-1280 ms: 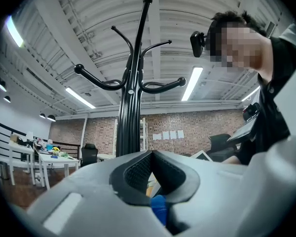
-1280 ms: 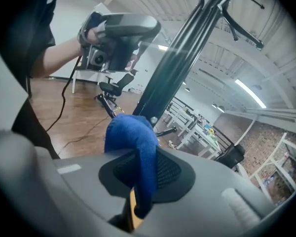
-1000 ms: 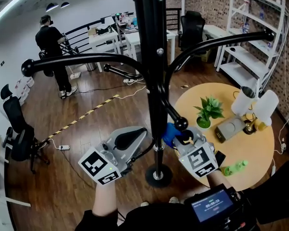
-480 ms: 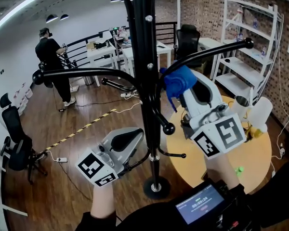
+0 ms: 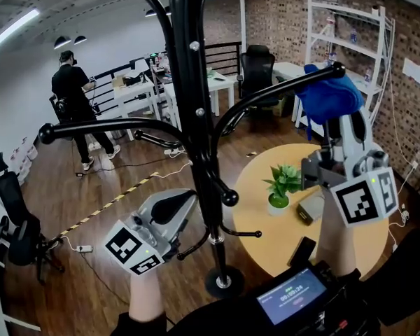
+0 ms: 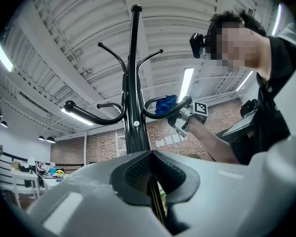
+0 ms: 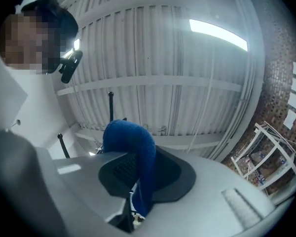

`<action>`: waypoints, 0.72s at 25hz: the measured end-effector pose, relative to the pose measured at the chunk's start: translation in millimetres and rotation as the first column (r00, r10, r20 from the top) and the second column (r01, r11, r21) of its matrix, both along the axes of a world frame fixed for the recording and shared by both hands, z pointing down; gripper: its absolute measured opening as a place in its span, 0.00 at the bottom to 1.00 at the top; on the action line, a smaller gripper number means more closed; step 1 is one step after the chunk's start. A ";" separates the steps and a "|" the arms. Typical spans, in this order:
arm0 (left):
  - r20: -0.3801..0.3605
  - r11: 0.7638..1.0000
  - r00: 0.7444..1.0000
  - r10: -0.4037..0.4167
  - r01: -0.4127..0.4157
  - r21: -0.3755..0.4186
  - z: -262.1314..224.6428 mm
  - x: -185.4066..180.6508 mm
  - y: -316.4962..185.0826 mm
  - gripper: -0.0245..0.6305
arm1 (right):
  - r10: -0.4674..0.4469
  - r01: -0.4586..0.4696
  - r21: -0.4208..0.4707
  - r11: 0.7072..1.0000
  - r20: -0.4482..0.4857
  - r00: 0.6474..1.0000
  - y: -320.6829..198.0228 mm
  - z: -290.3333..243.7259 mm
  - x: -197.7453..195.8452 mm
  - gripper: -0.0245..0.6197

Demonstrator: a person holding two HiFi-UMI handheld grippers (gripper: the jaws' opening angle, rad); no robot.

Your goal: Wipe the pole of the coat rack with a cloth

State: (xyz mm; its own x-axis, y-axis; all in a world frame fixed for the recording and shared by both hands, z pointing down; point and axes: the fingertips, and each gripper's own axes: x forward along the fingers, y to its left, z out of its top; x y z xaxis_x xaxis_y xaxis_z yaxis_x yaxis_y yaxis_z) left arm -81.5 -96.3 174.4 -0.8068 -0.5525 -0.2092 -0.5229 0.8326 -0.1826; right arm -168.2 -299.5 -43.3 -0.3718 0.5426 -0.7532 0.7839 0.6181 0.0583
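Right tongs pinch fluffy blue cloth over curved black arm, two o'clock of pole; left tongs clamp thin hook.

hooks crowd the pole
i find them barring centre frame; floor at lower left lies open, round table fills lower right.

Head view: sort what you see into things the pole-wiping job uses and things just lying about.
In use: coat rack, blue cloth, right gripper, left gripper.
Lying about: potted plant, round table, white shelf unit, office chair.
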 end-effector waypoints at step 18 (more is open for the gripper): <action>-0.046 0.997 0.999 -0.015 0.018 0.076 27.1 23.0 5.4 0.04 | -0.041 0.008 0.455 0.890 0.063 0.997 150.2 106.0 27.9 0.10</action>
State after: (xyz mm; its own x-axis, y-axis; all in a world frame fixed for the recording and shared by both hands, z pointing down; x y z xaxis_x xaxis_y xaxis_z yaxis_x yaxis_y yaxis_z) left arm -58.5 -90.9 201.4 -0.8252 -0.5230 -0.2132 -0.5153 0.8518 -0.0949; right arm -140.3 -149.3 62.7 -0.3104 0.8398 -0.4454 0.7821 0.4920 0.3826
